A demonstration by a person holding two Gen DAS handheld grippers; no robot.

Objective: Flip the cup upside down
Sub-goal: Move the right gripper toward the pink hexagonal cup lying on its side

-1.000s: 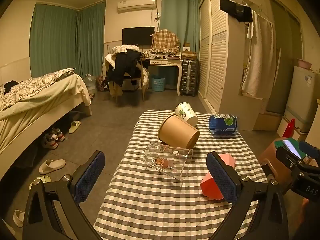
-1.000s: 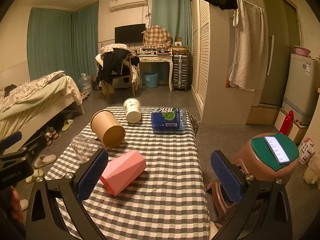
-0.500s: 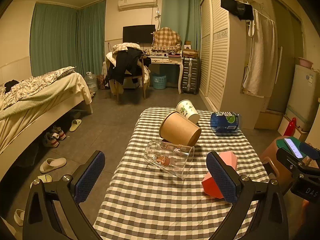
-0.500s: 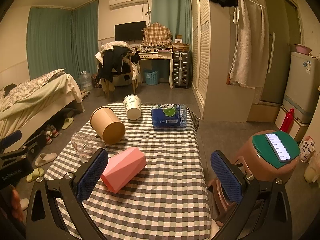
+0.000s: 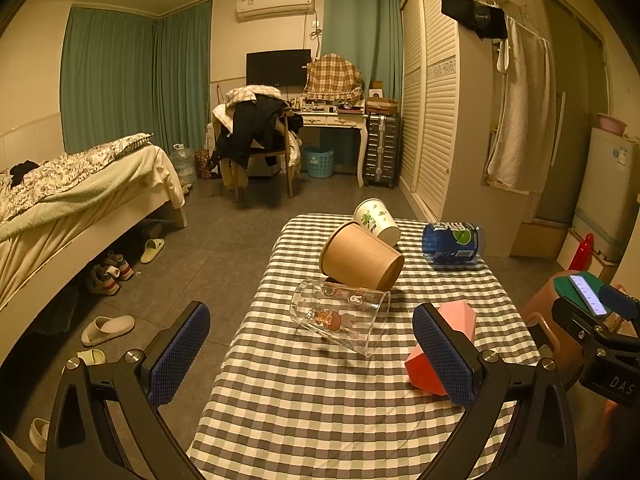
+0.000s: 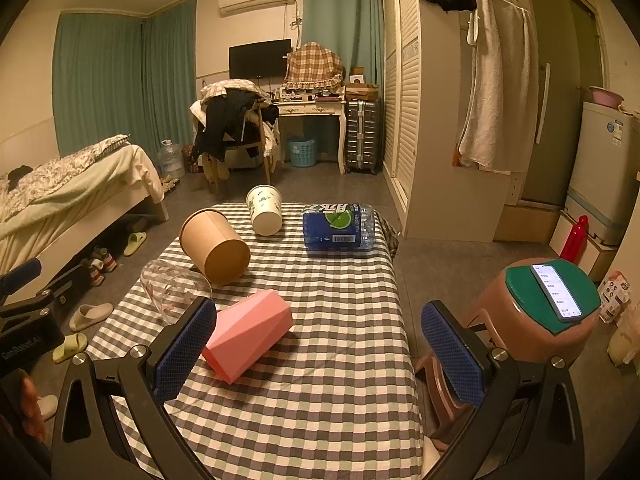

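Approach step, pre-grasp. Glass cup (image 5: 340, 317) lies on its side mid-table (image 5: 304, 408), touching brown cup (image 5: 360, 256). L gripper (image 5: 311, 356) spread wide, empty, aimed at it; R gripper (image 6: 316, 350) likewise released. Next, probably: advance, straddle wall, clamp, then invert.

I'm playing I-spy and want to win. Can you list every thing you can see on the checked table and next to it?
clear glass cup: 1, see-through with cartoon print, lying on its side, near left of table
brown paper cup: 1, brown, on its side behind the glass cup
white paper cup: 1, white with green print, on its side, far end
water bottle pack: 1, blue wrap, far right
pink box: 1, pink, faceted, lying near middle
table: 1, grey-white checked cloth
stool: 1, brown with green top, right of table
phone: 1, lit screen, on stool
left gripper: 1, black, blue fingers, open
right gripper: 1, same, open
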